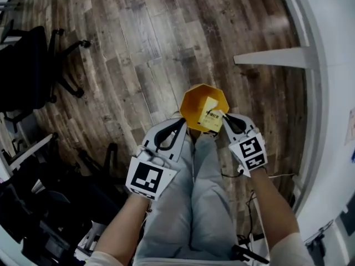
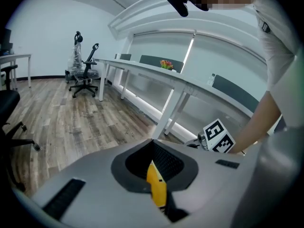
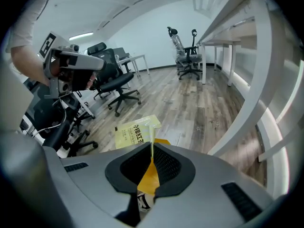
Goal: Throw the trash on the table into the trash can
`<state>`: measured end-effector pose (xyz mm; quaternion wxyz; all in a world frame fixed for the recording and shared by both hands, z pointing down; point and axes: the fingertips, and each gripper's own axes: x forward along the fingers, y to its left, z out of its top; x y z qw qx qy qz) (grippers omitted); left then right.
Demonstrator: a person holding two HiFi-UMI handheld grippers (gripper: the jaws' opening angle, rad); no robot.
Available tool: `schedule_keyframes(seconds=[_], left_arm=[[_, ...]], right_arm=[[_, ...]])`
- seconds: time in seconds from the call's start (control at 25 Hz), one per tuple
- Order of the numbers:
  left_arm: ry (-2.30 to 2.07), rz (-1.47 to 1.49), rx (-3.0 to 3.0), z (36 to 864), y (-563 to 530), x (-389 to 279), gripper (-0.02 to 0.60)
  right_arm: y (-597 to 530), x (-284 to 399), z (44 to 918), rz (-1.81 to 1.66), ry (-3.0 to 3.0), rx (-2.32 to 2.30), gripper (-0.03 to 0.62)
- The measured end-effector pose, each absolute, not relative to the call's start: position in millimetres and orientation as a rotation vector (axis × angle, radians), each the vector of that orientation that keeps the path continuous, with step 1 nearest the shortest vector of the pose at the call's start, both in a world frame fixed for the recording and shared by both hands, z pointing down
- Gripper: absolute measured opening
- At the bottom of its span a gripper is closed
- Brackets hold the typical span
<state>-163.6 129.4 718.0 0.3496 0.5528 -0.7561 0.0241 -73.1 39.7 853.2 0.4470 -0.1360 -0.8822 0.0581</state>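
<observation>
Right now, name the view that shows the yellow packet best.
Right gripper view: the yellow packet sits centre, print visible, pinched in the tongs of the right gripper. Head view shows it small over the orange bin. Left gripper view lacks it: the left gripper grips only the bin's edge.

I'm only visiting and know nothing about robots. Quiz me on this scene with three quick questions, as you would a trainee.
1. True or false: the orange bin stands on a table.
2. What is pinched in the right gripper? A: a yellow printed packet. B: a bottle. C: nothing.
3. Fill in: the left gripper has its jaws ____ on the bin's edge.

Key: 1 false, since it is held up over the wooden floor; 2 A; 3 shut.
</observation>
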Motion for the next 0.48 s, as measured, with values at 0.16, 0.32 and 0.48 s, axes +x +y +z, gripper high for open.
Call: schedule_keyframes(seconds=[0.16, 0.32, 0.48], left_arm=[[-1.941, 0.056, 1.424, 752.1, 127.4, -157.1, 0.002], [-1.930, 0.069, 1.435, 775.3, 126.3, -149.3, 0.002], [-1.915, 0.050, 1.427, 793.2, 128.3, -139.9, 0.002]], right_arm=[[44.0, -65.9, 899.4, 0.148, -2.147, -0.301, 0.041], [49.0, -53.4, 941.4, 0.154, -2.095, -0.247, 0.041], [52.8, -46.7, 975.1, 0.181, -2.063, -0.185, 0.041]])
